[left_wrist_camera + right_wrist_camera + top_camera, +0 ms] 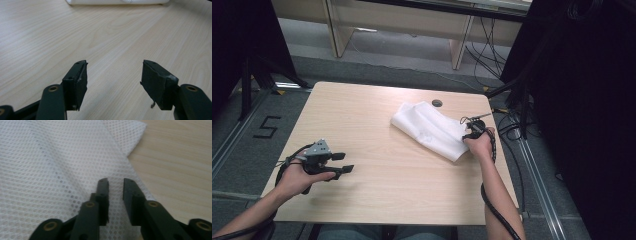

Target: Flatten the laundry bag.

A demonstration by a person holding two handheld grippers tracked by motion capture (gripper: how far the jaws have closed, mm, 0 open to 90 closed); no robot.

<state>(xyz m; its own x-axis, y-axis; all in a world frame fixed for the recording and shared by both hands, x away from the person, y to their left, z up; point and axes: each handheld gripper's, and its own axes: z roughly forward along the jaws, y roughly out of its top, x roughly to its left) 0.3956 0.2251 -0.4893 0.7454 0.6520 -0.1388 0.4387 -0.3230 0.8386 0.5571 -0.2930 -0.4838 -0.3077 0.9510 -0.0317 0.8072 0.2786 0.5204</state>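
Note:
A white mesh cloth [429,129] lies folded and crumpled on the right half of the wooden table [387,190]. My right gripper [467,134] is at the cloth's near right edge, its hand resting on the table. In the right gripper view the cloth [50,170] spreads beneath the right gripper [115,182], whose jaws stand a narrow gap apart just above the mesh, with nothing pinched. My left gripper [347,162] hovers over the table's left front, far from the cloth. Its jaws stand wide apart, nothing between them [115,75]. The cloth's edge [115,2] shows far ahead.
A small dark round hole [437,103] sits in the tabletop behind the cloth. Cables [502,130] hang off the table's right edge beside a black curtain [582,100]. A dark stand [247,80] is on the floor to the left, and desk legs [459,50] rise beyond the far edge.

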